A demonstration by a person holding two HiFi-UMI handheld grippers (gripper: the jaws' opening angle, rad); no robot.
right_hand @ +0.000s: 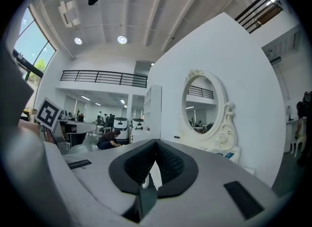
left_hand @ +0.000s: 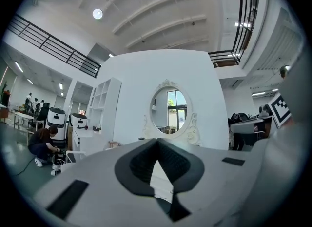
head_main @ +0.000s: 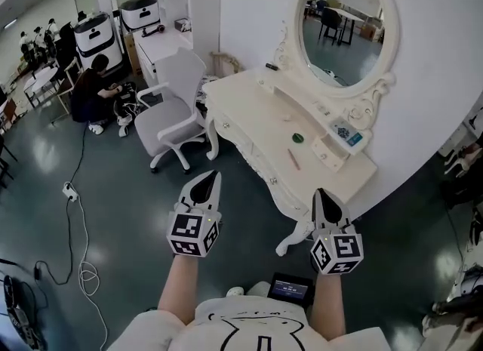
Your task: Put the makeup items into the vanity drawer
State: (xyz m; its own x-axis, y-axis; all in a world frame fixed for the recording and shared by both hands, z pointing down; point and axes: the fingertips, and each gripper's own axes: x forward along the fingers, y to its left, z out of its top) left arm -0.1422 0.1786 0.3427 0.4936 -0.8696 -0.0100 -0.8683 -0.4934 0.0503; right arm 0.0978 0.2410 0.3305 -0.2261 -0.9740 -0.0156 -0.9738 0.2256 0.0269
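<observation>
Not started: makeup items [head_main: 297,137] lie on worktop [head_main: 256,115]; left hand-held gripper [head_main: 205,186] and right hand-held gripper [head_main: 324,200] closed, empty.

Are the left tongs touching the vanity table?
Apart. The head view shows dark floor between the left tongs and the vanity table.

Two tools [head_main: 213,176] [head_main: 318,193], one vanity [head_main: 256,115], one chair [head_main: 170,119]

A round green pot [head_main: 298,137] and slim brown stick [head_main: 293,159] lie on the vanity [head_main: 253,114].
</observation>
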